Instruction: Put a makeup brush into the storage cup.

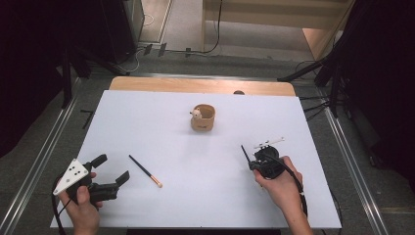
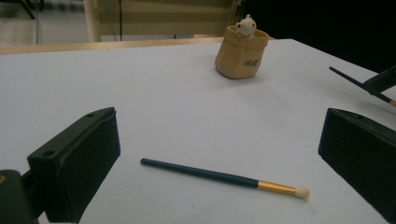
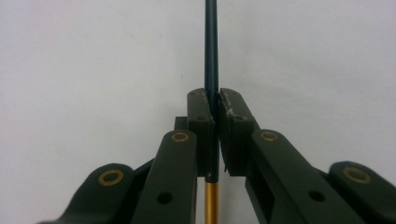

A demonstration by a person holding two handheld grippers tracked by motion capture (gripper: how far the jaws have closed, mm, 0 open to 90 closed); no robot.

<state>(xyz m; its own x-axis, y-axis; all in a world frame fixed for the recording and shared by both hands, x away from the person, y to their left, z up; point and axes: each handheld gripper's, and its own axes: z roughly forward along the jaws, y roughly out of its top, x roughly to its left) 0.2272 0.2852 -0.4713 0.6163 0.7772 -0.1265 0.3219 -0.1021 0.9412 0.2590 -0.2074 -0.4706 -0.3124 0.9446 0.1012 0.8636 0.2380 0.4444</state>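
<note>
Right claw [image 3: 215, 100] is clamping a dark brush [image 3: 211, 46] by the handle, pads pressing on both sides, gold ferrule sitting back behind the pads and the thin handle end sticking out ahead. In the high view this claw [image 1: 250, 164] is hovering just over the desk [image 1: 161, 117] with the handle tip poking up and away from the hand. Left claw [image 1: 113, 169] is hanging wide open, nothing between its jaws, low over the desk near the person's side. Second brush [image 2: 224, 176] is lying flat just ahead of the left claw, between the two jaws' lines, bristle tip toward its right jaw. Tan cup [image 2: 241, 53] with a small bear on the rim is standing upright well ahead of both claws, mid-desk.

Likely step: carrying the gripped brush to the cup. Doing it well means keeping the squeeze firm since the handle is thin and round and could be twisting in the pads, lifting clear first, tilting the leading end down over the cup mouth away from the bear, then letting go only once the end is inside. Left claw should be lining up square on the lying brush's handle middle.
</note>
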